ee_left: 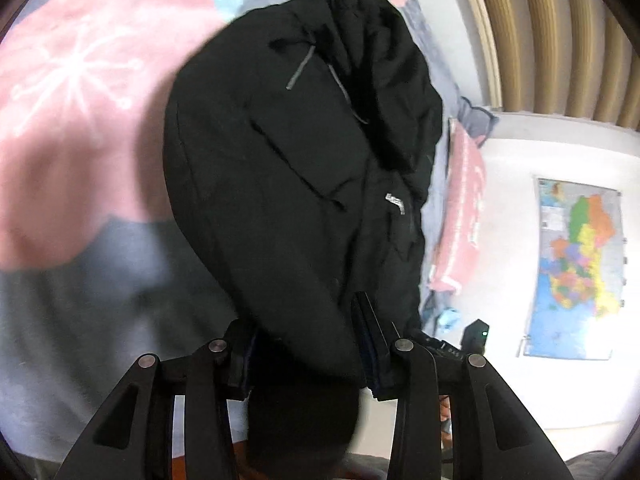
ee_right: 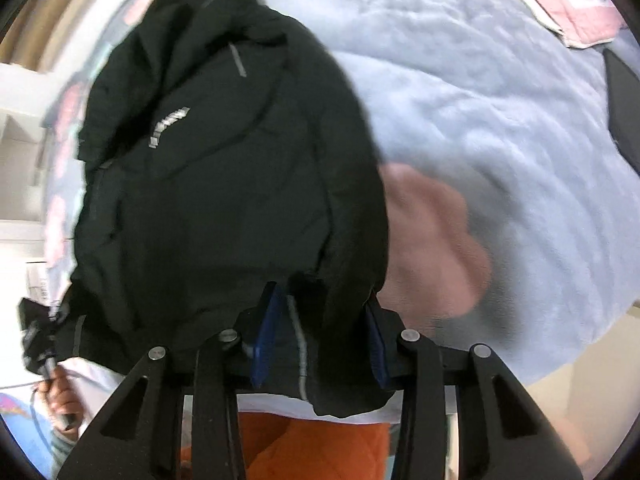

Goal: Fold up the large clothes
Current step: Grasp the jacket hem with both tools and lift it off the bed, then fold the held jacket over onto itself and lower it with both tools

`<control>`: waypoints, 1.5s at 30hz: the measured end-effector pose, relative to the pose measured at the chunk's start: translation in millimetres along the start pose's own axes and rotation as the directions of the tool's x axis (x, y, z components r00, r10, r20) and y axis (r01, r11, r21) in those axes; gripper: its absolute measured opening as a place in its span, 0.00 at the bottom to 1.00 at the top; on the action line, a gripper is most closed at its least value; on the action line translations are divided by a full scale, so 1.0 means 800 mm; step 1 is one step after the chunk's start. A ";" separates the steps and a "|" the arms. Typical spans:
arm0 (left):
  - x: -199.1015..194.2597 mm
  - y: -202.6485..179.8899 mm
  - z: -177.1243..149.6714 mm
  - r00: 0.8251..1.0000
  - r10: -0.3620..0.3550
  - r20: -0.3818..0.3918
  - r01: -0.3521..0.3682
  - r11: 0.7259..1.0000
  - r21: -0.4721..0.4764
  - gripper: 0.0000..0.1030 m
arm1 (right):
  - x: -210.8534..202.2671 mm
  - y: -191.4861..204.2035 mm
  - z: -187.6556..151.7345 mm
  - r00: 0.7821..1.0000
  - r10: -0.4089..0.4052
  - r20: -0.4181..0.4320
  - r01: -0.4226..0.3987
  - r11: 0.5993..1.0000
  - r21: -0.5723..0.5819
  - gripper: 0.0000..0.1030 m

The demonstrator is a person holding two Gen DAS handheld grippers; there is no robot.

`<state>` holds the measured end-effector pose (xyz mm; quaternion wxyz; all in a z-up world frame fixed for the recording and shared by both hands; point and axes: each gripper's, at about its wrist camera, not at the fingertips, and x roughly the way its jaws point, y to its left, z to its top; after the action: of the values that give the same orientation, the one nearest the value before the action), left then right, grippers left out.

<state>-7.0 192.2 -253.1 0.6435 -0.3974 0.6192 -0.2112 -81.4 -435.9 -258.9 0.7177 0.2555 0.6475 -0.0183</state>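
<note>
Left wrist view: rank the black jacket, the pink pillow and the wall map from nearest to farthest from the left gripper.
1. Black jacket: bunched between the fingers of the left gripper, straight ahead.
2. Pink pillow: on the bed, right of the jacket.
3. Wall map: on the white wall at far right, beyond the bed.

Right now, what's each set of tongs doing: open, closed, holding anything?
Left tongs: closed on the hem of the black jacket.
Right tongs: jacket fabric between them, apparently gripped; contact with the pads unclear.
</note>
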 end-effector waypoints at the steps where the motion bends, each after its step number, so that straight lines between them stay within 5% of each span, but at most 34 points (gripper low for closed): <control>1: 0.003 0.001 0.000 1.000 0.000 -0.005 0.000 1.000 -0.005 0.39 | 0.001 -0.001 0.002 1.000 -0.003 -0.002 0.003 1.000 0.003 0.42; 4: 0.015 0.014 -0.002 0.997 0.059 -0.042 -0.060 0.998 -0.019 0.39 | 0.017 -0.013 0.000 1.000 -0.014 -0.024 0.015 0.999 0.035 0.44; 7: 0.033 0.021 -0.011 0.977 0.196 -0.085 -0.195 0.981 0.022 0.39 | 0.035 -0.034 -0.002 0.997 -0.037 -0.066 0.042 0.997 0.065 0.46; 9: 0.042 0.028 -0.017 0.965 0.237 -0.116 -0.236 0.971 0.024 0.39 | 0.047 -0.044 -0.006 0.995 -0.028 -0.091 0.036 0.995 0.089 0.57; 11: 0.042 0.033 -0.018 0.968 0.226 -0.112 -0.228 0.974 -0.003 0.39 | 0.048 -0.053 -0.008 0.994 0.007 -0.112 0.007 0.992 0.126 0.57; 14: 0.031 0.022 -0.016 0.974 0.220 -0.056 -0.220 0.976 0.009 0.33 | 0.030 -0.043 -0.006 0.993 0.071 -0.099 -0.060 0.993 0.106 0.33; 18: 0.016 -0.019 -0.009 0.983 0.184 0.016 -0.185 0.979 0.087 0.24 | -0.009 -0.016 0.004 0.991 0.131 -0.034 -0.129 0.991 0.044 0.22; 26: -0.030 -0.104 0.034 0.985 0.089 0.145 -0.118 0.972 0.205 0.19 | -0.070 0.045 0.055 0.989 0.112 0.094 -0.106 0.992 -0.065 0.17; 32: -0.090 -0.157 0.082 0.964 0.003 0.267 -0.072 0.966 0.249 0.19 | -0.120 0.083 0.123 0.960 0.160 0.229 -0.138 0.984 -0.109 0.17; 38: -0.134 -0.193 0.144 0.931 -0.060 0.360 -0.040 0.964 0.262 0.19 | -0.166 0.137 0.205 0.909 0.204 0.363 -0.156 0.975 -0.157 0.17; 45: -0.113 -0.235 0.255 0.903 -0.076 0.423 -0.035 0.968 0.247 0.20 | -0.150 0.207 0.335 0.909 0.124 0.398 -0.040 0.976 -0.213 0.16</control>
<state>217.9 200.6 -68.0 0.8065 -0.3566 0.4266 -0.2013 204.7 -433.3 -81.0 0.8592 0.1998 0.4704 0.0241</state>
